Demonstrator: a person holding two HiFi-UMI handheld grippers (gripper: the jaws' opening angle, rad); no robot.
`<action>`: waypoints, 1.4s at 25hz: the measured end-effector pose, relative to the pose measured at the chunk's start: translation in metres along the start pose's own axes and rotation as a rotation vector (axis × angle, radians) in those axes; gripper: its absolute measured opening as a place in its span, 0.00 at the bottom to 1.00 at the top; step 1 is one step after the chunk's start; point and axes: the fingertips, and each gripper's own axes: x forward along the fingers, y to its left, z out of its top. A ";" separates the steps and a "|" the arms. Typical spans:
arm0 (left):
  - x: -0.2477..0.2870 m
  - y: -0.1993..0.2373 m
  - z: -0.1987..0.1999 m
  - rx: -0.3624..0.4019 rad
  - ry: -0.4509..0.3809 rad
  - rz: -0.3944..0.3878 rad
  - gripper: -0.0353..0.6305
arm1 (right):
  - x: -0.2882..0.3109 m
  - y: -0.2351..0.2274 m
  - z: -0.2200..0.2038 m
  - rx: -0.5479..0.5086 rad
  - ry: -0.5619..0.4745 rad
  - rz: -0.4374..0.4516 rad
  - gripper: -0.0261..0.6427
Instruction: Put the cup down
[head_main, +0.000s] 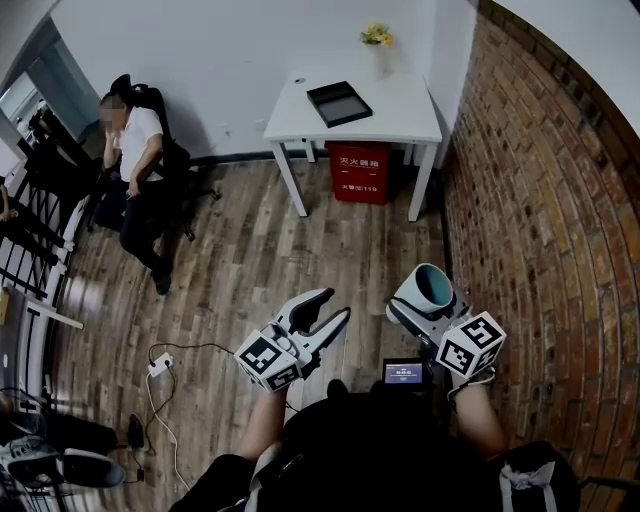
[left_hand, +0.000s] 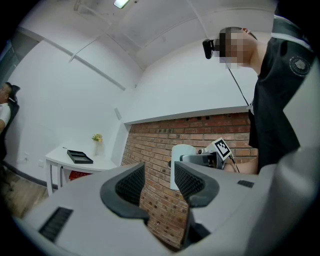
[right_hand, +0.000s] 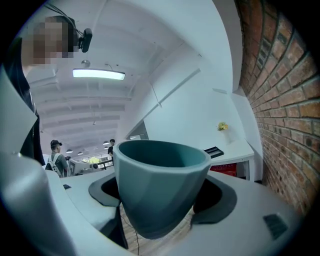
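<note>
Cup (right_hand: 160, 185) clamped in right claw (head_main: 425, 302); left claw (left_hand: 159, 176) empty, jaws apart

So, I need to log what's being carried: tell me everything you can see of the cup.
The cup is a plain grey-teal tumbler, matte like plastic, with a thick rounded rim, tapering walls and no visible handle. What shows of its inside looks empty. The right gripper clamps its lower body between both pads, holding it mouth upward in the air above the wooden floor. Nothing else touches it.

In right claw (head_main: 424, 303), cup (head_main: 433, 285); left claw (head_main: 318, 312) beside; table (head_main: 400, 100) ahead, tray (head_main: 339, 103) on it; brick wall (head_main: 540, 200) right.
</note>
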 end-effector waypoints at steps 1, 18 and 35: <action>0.000 0.000 0.001 0.008 -0.001 -0.004 0.34 | 0.000 0.000 0.000 0.000 0.000 0.000 0.63; 0.004 -0.003 -0.002 0.000 0.016 -0.008 0.34 | -0.003 -0.003 -0.001 0.011 0.006 -0.004 0.63; 0.037 -0.005 -0.005 0.011 0.038 0.022 0.34 | -0.015 -0.035 0.004 0.008 0.007 -0.010 0.63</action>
